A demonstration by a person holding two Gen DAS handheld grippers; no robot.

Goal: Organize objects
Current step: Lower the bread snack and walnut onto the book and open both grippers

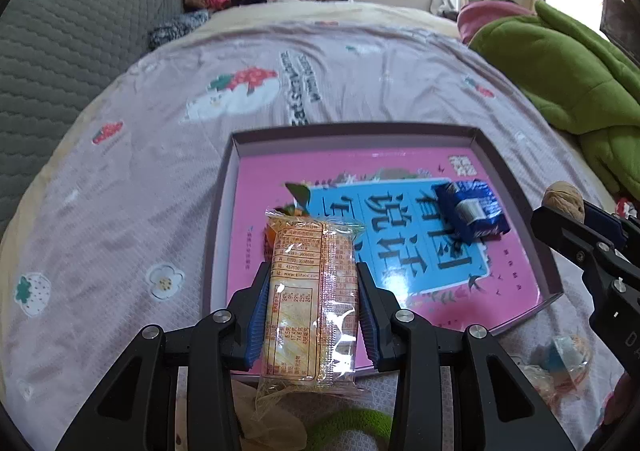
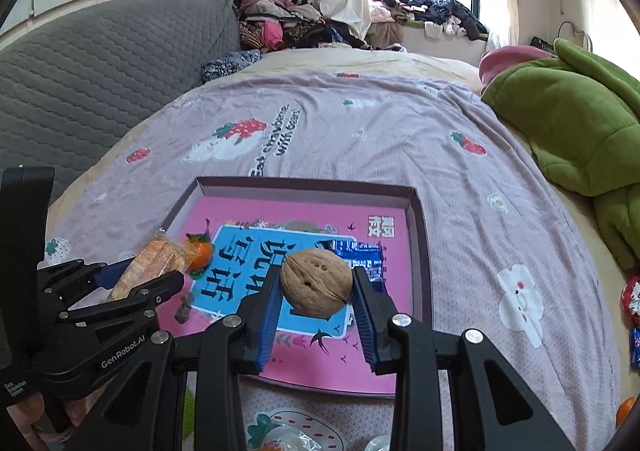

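My left gripper (image 1: 312, 307) is shut on an orange snack packet (image 1: 312, 291) and holds it over the near left edge of the pink box lid (image 1: 264, 187). My right gripper (image 2: 316, 299) is shut on a walnut (image 2: 316, 283) above the lid (image 2: 304, 363). A blue wrapped snack (image 1: 472, 211) lies in the lid at the right; it also shows behind the walnut in the right wrist view (image 2: 364, 251). A small orange fruit (image 2: 202, 253) lies in the lid at the left. The right gripper with the walnut (image 1: 564, 201) shows at the lid's right edge in the left wrist view.
The lid lies on a pink strawberry-print bedsheet (image 2: 400, 139). A green plush blanket (image 2: 568, 123) is at the right, a grey headboard (image 2: 100, 63) at the left. More wrapped snacks (image 1: 560, 363) lie near the lid's right corner, and others (image 2: 634, 315) at the right bed edge.
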